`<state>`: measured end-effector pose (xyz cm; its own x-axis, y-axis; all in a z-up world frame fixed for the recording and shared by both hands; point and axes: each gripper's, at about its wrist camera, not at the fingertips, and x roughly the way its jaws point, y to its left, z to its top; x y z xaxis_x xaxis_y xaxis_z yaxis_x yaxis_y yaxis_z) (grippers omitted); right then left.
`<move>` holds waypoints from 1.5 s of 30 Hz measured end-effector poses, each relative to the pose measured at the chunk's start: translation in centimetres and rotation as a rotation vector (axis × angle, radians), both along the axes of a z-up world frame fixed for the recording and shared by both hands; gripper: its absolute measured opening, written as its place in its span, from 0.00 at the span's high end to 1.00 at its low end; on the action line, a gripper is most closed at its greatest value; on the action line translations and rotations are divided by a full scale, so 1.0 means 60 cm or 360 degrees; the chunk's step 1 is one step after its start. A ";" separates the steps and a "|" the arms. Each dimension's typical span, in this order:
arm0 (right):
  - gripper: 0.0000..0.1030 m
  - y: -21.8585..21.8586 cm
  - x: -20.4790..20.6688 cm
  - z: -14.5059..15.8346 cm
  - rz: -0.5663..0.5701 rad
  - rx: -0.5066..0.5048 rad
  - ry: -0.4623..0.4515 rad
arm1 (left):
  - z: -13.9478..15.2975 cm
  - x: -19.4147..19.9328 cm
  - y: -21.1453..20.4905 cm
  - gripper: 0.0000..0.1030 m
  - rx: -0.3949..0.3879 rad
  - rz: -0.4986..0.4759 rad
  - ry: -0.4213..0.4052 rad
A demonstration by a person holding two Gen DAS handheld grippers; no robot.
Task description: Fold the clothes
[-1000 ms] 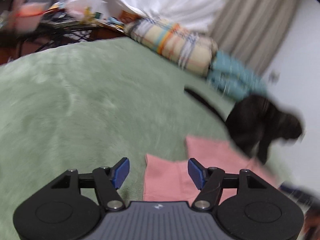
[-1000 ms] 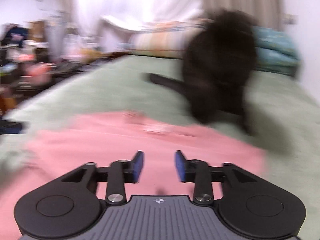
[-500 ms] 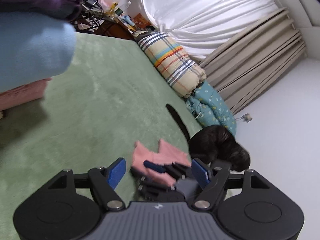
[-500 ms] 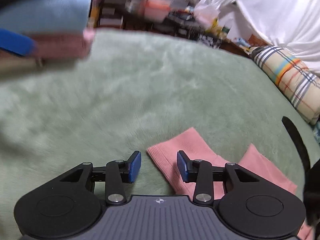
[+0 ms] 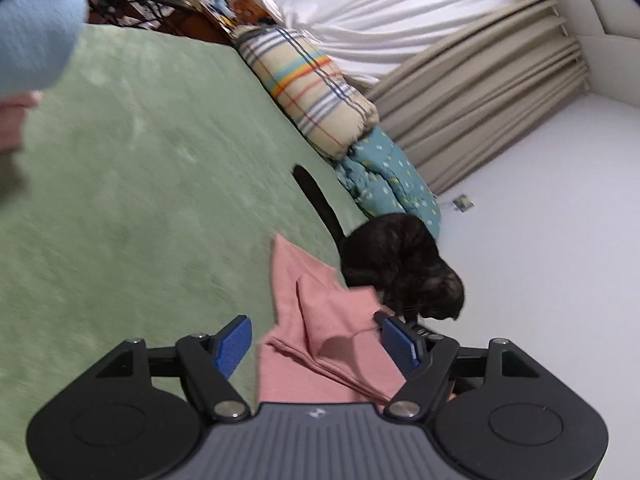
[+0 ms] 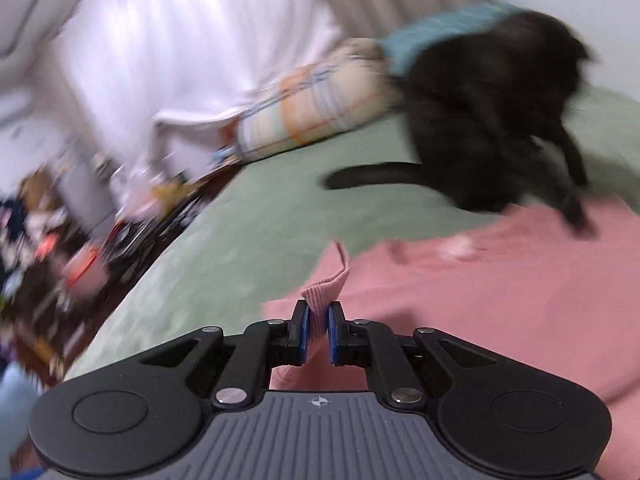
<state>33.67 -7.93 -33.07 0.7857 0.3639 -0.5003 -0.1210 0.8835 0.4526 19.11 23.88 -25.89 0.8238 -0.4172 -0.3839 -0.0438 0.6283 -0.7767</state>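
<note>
right wrist view: the right tongs [image 6: 318, 330] are pinched shut on a ribbed cuff of the pink garment [image 6: 480, 292], which lies spread on the green blanket [image 6: 248, 220]. a black cat [image 6: 492, 120] has one paw on it. left wrist view: the left tongs [image 5: 316, 340] gape wide over the garment's folds, gripping nothing. rolled bedding [image 5: 308, 84] and curtains [image 5: 480, 92] lie behind.

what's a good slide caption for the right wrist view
Right tool pinches a cuff of the pink garment as a black cat steps onto it.
</note>
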 end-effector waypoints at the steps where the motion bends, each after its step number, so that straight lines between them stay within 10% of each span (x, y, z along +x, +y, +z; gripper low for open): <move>1: 0.92 -0.005 0.002 -0.008 -0.0006 -0.0003 0.0020 | -0.001 0.004 -0.009 0.30 0.0001 -0.0018 0.0004; 8: 0.93 -0.048 -0.008 -0.040 -0.0174 0.0118 0.0003 | -0.015 0.004 -0.036 0.30 0.0044 -0.0067 0.0060; 19: 0.93 -0.052 -0.021 -0.029 -0.0168 -0.0286 -0.0145 | -0.018 0.008 -0.041 0.30 0.0042 -0.0087 0.0089; 28: 0.75 -0.104 -0.031 -0.032 -0.0291 -0.0245 -0.0105 | -0.029 0.032 -0.061 0.30 0.0071 -0.0161 0.0129; 34: 0.87 -0.076 0.027 -0.007 0.0252 -0.0044 -0.0105 | -0.020 0.122 -0.125 0.30 0.0222 -0.0300 0.0055; 38: 0.87 -0.015 0.090 -0.015 0.0523 -0.0193 -0.0051 | -0.039 0.210 -0.192 0.32 0.0332 -0.0351 0.0017; 45: 0.88 0.068 0.183 -0.059 0.0891 -0.0409 0.0028 | -0.097 0.269 -0.229 0.35 0.0177 -0.0446 -0.0065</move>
